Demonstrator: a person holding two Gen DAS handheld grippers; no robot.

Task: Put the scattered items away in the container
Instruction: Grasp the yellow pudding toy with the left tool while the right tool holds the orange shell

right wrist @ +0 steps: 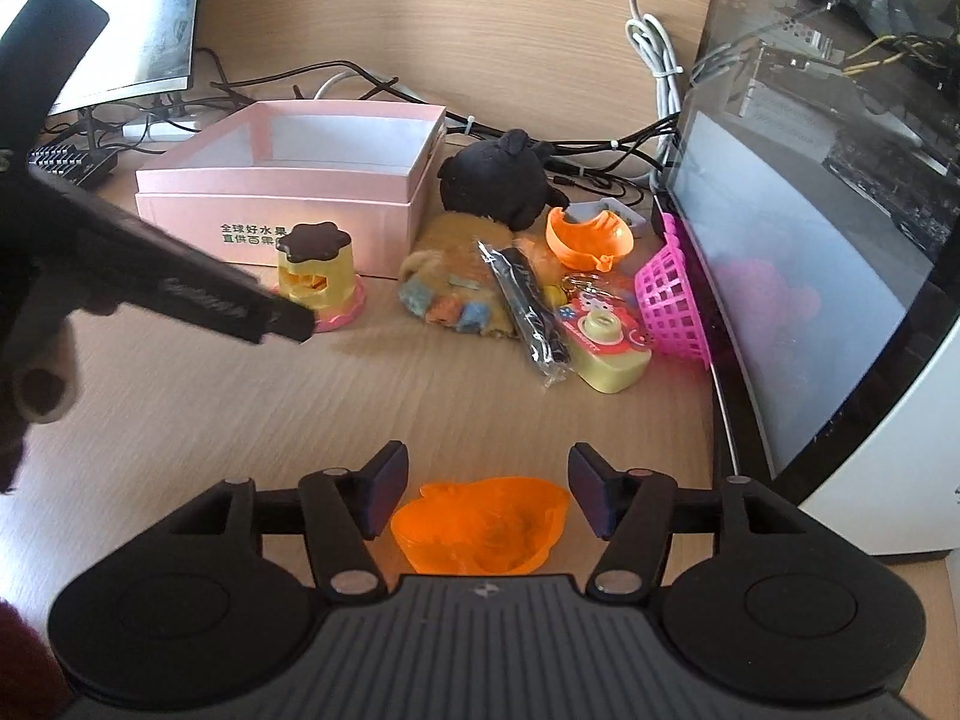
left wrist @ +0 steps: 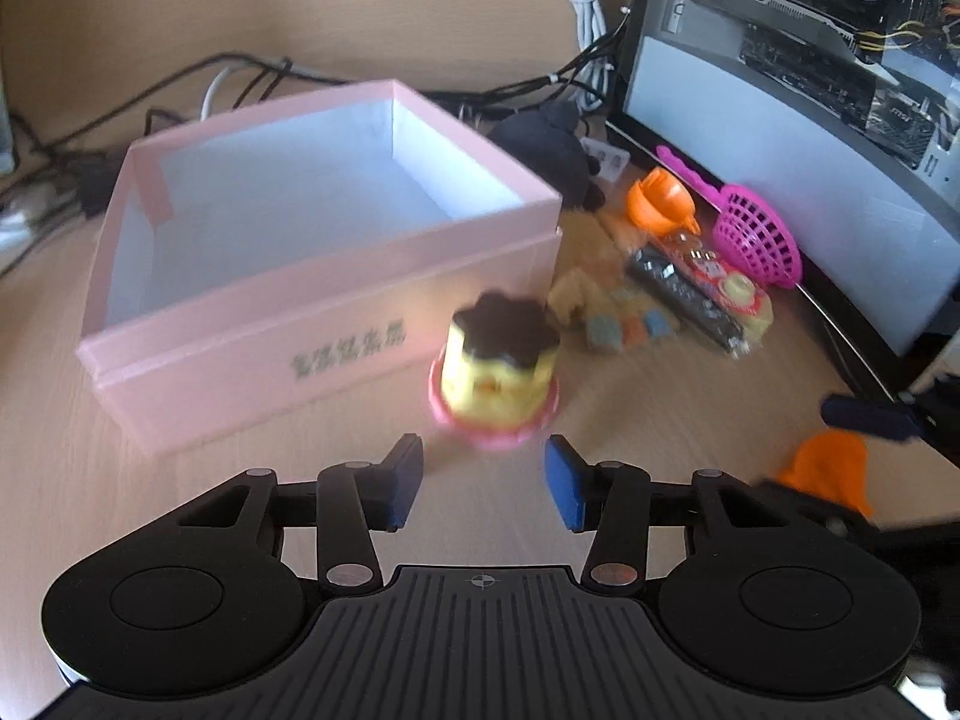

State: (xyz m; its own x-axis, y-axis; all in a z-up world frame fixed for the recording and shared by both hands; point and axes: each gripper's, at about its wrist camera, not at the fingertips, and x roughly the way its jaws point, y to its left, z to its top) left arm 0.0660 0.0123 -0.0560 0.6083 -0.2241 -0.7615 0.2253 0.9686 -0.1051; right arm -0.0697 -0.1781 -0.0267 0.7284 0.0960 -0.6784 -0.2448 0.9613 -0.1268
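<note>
- We see the left gripper point(left wrist: 483, 480) with its pads apart and nothing between them. It holds nothing.
- It points at the pudding toy point(left wrist: 495, 372), which stands upright on the table point(left wrist: 660, 420) just in front of the box point(left wrist: 336, 324), near the box's right front corner. The pads sit short of the toy and do not touch it.
- The box is pink, open on top and white inside. We see nothing in it.
- The right gripper point(right wrist: 486, 492) is partly open. An orange shell point(right wrist: 480, 525) lies on the table between its pads, well in front of the box and to its right. We cannot tell whether the pads touch the shell.
- To the right of the box lies the remaining clutter:
  - a black plush point(right wrist: 504, 180) just beside the box's right wall;
  - a brown plush point(right wrist: 450, 276) in front of the black one, close to the box's right front corner;
  - a black packet point(right wrist: 528, 300) lying across the brown plush;
  - a toy camera point(right wrist: 606, 342) under the packet's far end;
  - a second orange shell point(right wrist: 588, 234) beyond the camera;
  - a pink basket point(right wrist: 666, 300), farthest from the box, tipped on its side against the PC case point(right wrist: 810, 270).
- Cables point(right wrist: 336, 75) run along the table behind the box.
</note>
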